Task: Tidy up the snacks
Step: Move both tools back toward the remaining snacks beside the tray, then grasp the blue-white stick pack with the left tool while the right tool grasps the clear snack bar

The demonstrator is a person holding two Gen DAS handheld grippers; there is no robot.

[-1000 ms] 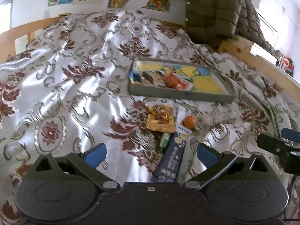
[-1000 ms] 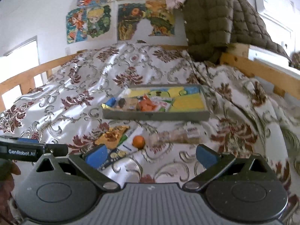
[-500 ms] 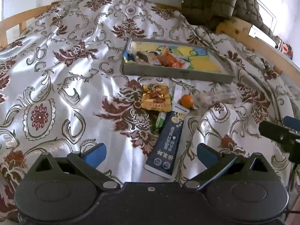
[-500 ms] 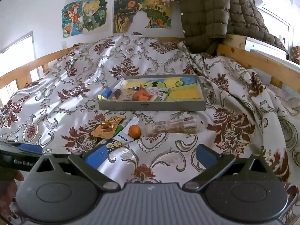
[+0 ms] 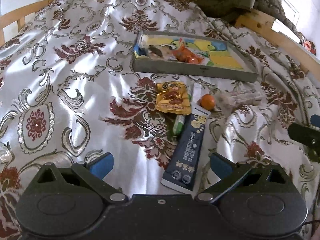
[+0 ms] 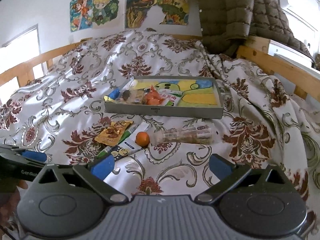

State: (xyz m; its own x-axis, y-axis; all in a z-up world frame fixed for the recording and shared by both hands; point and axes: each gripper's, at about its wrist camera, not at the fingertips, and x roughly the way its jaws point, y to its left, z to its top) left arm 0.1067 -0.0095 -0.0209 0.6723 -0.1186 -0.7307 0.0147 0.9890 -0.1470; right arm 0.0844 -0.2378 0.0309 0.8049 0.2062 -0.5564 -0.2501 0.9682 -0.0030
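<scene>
Between the blue pads of the left gripper (image 5: 161,165), nothing is held; its jaws are spread wide, and the near end of a long dark blue packet (image 5: 187,152) is framed just ahead of them. The right gripper (image 6: 161,165) is likewise parted and empty above the patterned bedspread (image 6: 80,92). Beyond the blue packet, a golden pouch (image 5: 173,98), a green stick packet (image 5: 178,125) partly tucked under it, a small orange ball (image 5: 208,101) and a clear sleeve of snacks (image 6: 183,135) are seen lying loose on the cloth, close together. Further out, a grey tray (image 6: 164,111) is set, with several wrapped snacks already gathered at its left end and its right half bare. The sorting is judged partly done: five items are left outside the tray, and none is yet gripped.
</scene>
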